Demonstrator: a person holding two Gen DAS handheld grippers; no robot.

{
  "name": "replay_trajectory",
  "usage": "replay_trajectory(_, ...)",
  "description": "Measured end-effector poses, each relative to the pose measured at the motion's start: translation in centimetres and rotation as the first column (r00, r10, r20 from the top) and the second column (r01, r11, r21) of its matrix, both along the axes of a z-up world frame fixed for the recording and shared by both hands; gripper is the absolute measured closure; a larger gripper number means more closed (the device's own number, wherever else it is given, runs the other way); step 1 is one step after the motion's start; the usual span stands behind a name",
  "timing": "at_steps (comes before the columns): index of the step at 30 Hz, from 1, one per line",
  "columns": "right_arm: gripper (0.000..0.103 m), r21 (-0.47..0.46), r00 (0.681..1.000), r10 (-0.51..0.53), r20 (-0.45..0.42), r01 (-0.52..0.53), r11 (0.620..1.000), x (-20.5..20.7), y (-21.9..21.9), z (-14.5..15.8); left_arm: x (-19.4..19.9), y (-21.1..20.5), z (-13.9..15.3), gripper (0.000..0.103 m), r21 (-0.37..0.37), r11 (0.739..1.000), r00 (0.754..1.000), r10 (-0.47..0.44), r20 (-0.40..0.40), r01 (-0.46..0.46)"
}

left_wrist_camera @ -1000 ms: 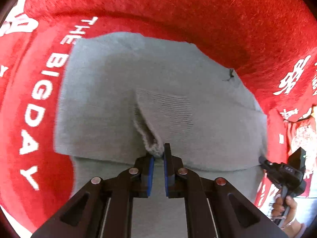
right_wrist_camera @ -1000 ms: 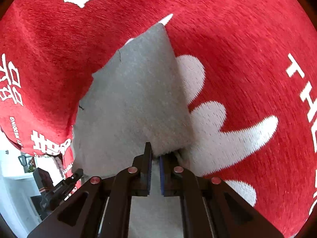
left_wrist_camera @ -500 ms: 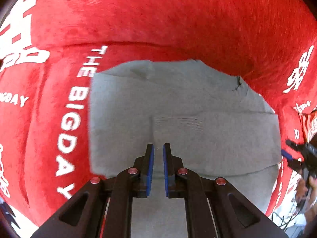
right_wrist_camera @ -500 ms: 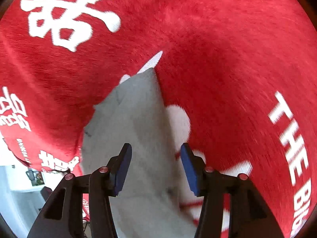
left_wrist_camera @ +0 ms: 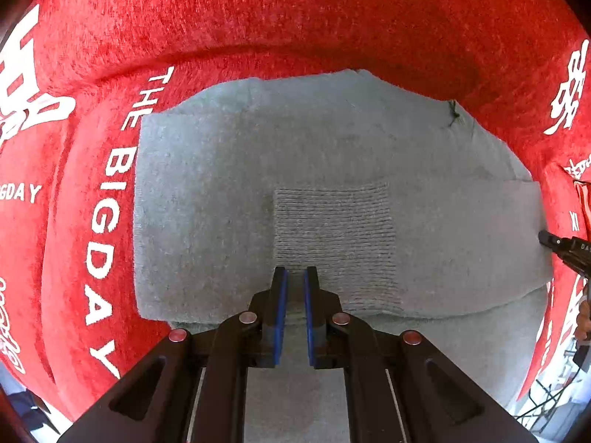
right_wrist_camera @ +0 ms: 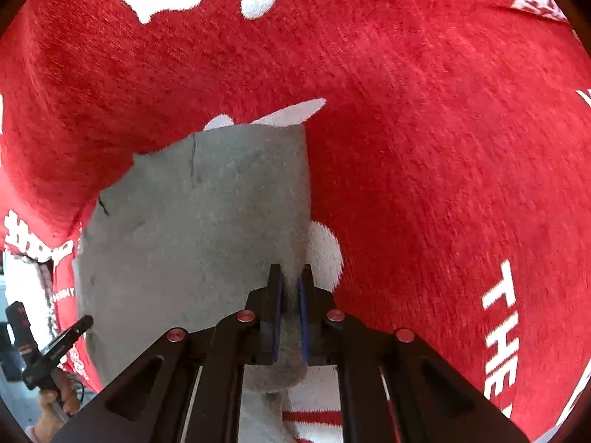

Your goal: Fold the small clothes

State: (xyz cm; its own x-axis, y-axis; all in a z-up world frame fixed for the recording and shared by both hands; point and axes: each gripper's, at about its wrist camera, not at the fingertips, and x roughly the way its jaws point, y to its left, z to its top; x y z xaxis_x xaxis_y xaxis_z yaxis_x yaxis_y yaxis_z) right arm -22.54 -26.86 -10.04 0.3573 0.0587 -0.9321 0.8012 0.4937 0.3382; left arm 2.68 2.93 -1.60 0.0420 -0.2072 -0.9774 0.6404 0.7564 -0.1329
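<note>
Left gripper (left_wrist_camera: 294, 284): we see its blue-padded fingers nearly together, a thin slot between them and no cloth caught in that slot; it hangs just above the near edge of the folded layer.
Right gripper (right_wrist_camera: 290, 282): we see its pads pinching a bunched bit of grey knit at the garment's right-hand edge; the wad of cloth fills the gap and bulges out below it.
Grey garment (left_wrist_camera: 207, 199): a small knitted piece lying flat on the red cloth, folded so that an upper layer overlaps a lower one that runs under the left gripper.
Ribbed patch (left_wrist_camera: 332, 236): a square of coarser knit on the upper layer, directly ahead of the left fingers.
Dark thread (left_wrist_camera: 453, 112): a short stray strand at the garment's far right corner.
Red cloth (right_wrist_camera: 424, 147): a plush cover with white lettering, "THE BIGDAY" along the garment's left side in the left wrist view, and white shapes beside the right gripper.
</note>
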Motion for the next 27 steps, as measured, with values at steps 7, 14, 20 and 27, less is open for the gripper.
replay_trajectory(7, 0.09, -0.04, 0.998, -0.013, -0.054, 0.01, 0.999, -1.6, 1.8, 2.6, 0.4, 1.4, 1.3, 0.094, 0.029, 0.998, 0.998, 0.059, 0.003, -0.059)
replay_trajectory(14, 0.09, -0.054, 0.995, 0.095, -0.034, -0.097, 0.994, 1.1, 5.3, 3.7, -0.1, 0.9, 2.8, 0.094, 0.003, 0.999, 0.999, 0.035, 0.012, -0.035)
replay_trajectory(20, 0.09, -0.024, 0.992, 0.109, -0.069, -0.111, 0.994, 1.5, 5.8, 1.4, -0.7, -0.5, 0.4, 0.094, 0.039, 0.999, 1.0, 0.012, -0.007, -0.011)
replay_trajectory(27, 0.091, 0.016, 0.993, 0.114, -0.034, -0.113, 0.993, 0.0, 5.6, 1.7, -0.7, 0.3, 0.8, 0.094, 0.036, 0.999, 0.999, 0.033, -0.011, -0.033)
